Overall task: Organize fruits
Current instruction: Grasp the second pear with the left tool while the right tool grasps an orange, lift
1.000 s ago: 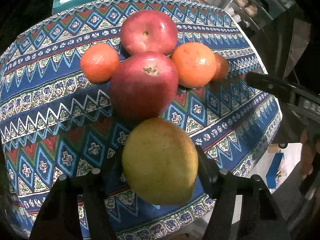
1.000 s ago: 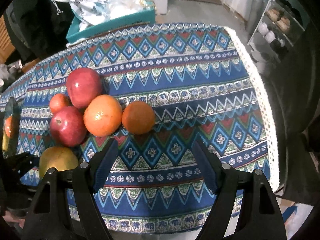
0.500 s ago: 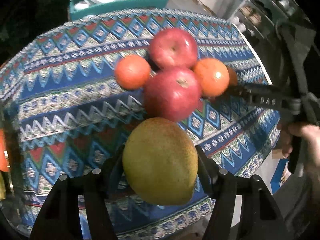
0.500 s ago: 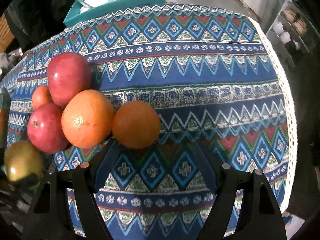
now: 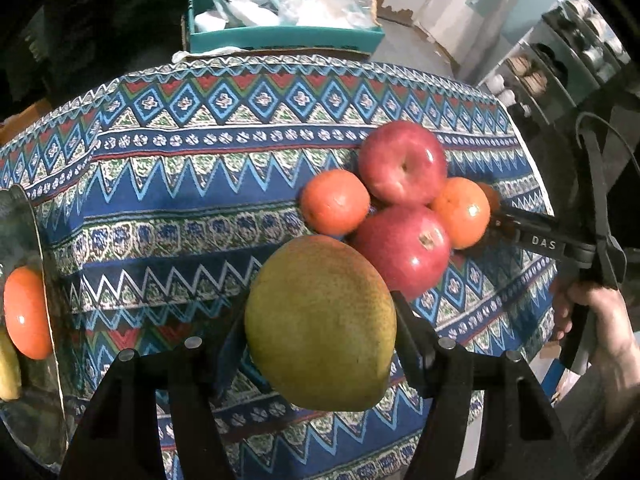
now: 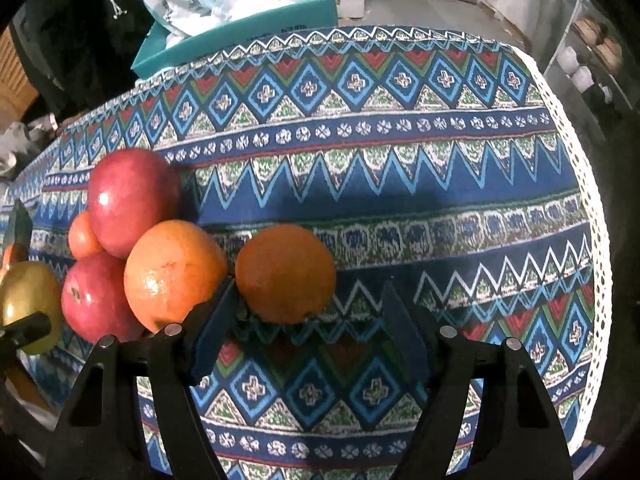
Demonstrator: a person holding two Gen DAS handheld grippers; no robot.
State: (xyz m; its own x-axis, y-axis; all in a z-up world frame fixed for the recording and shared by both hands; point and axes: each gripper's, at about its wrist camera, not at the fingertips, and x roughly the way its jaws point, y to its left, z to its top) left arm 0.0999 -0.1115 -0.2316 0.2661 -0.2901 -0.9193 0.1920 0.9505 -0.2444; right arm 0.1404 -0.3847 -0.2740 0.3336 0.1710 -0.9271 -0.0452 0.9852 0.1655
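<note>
My left gripper point(image 5: 320, 344) is shut on a yellow-green mango point(image 5: 320, 320) and holds it above the patterned tablecloth point(image 5: 180, 200). Beyond it two red apples point(image 5: 402, 162) point(image 5: 404, 248) and two oranges point(image 5: 335, 201) point(image 5: 462, 212) lie bunched together. In the right wrist view a darker orange point(image 6: 285, 274) sits apart from the bunch, between the tips of my right gripper point(image 6: 310, 320). Its jaws are closing. The left pad is near the orange's side, and a gap remains on the right. The neighbouring orange point(image 6: 176, 274) lies just left of the left finger point(image 6: 218, 328).
A glass bowl point(image 5: 36, 380) at the left edge holds an orange fruit point(image 5: 26, 312) and something yellow. A teal box point(image 6: 240, 40) with bags stands beyond the table's far edge. The cloth's white lace border point(image 6: 596, 240) marks the right edge, with shelves beyond it.
My left gripper has risen and drawn left with the mango, so the bowl came into view. My right gripper has dropped onto the lone orange, and its jaws have narrowed.
</note>
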